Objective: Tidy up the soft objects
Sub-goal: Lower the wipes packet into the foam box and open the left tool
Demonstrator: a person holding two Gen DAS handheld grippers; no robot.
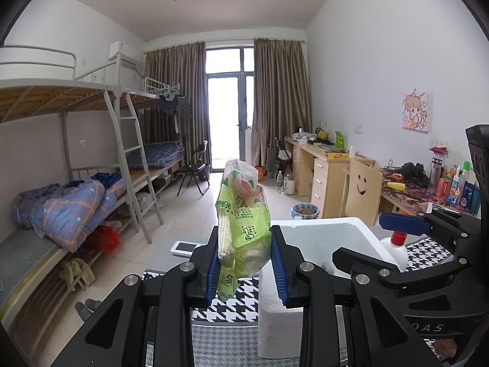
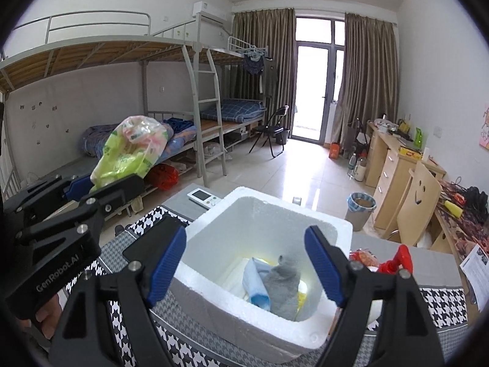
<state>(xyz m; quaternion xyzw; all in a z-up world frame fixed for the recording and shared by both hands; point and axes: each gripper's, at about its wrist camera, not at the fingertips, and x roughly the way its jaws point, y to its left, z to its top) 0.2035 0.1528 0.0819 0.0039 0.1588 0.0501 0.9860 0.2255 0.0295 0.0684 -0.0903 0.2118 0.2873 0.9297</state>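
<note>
My left gripper (image 1: 244, 263) is shut on a crumpled green plastic bag (image 1: 241, 211) and holds it in the air, left of a white foam box (image 1: 321, 238). The bag also shows in the right wrist view (image 2: 131, 150), at the left, above the left gripper. My right gripper (image 2: 250, 266) is open and empty, hovering over the foam box (image 2: 259, 208). Inside the box lie a grey sock (image 2: 282, 284), a light blue cloth (image 2: 255, 284) and something yellow beneath them.
The box stands on a houndstooth-patterned table (image 2: 443, 302). A white bottle with a red spray cap (image 1: 395, 244) stands right of the box. A white remote (image 2: 203, 198) lies beyond the box. Bunk beds at the left, desks and a wooden chair at the right.
</note>
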